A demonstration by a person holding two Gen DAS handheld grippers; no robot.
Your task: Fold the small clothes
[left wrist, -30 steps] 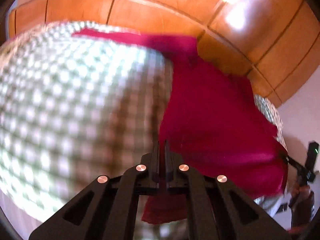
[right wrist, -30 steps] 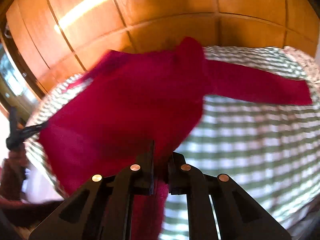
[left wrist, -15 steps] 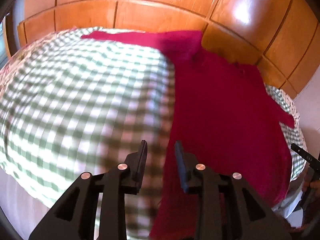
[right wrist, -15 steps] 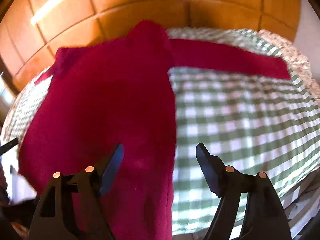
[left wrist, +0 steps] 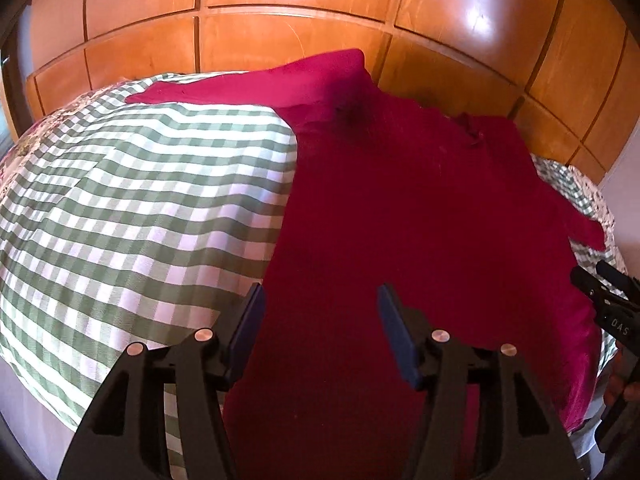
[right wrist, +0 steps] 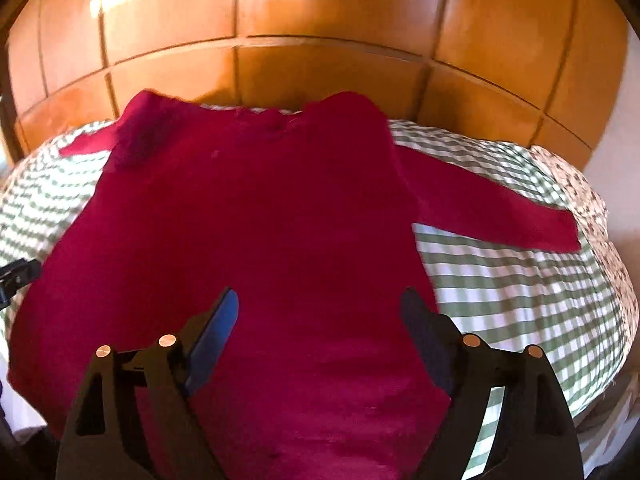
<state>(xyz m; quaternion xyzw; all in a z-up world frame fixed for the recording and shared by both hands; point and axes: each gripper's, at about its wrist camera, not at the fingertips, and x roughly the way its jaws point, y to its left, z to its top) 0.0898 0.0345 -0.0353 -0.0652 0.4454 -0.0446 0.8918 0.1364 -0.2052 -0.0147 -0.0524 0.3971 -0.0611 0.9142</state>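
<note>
A dark red long-sleeved top [left wrist: 420, 216] [right wrist: 256, 216] lies spread flat on a bed, its hem hanging over the near edge and its sleeves stretched out to both sides. My left gripper [left wrist: 320, 300] hovers over the hem's left part; its jaws are opening and nothing sits between the pads. My right gripper [right wrist: 320, 304] hangs above the hem's right part, jaws opening wide, with only the cloth lying below them. The right gripper [left wrist: 600, 300] shows at the right edge of the left wrist view.
A green and white checked bedcover [left wrist: 140, 208] [right wrist: 520, 280] covers the bed. A glossy wooden panelled headboard [left wrist: 300, 40] [right wrist: 320, 40] rises right behind it. A floral cloth [right wrist: 588, 196] shows at the bed's right edge.
Both grippers were shut on the top's hem while it hung in the air. They have let go and opened, and the top now lies flat on the bed.
</note>
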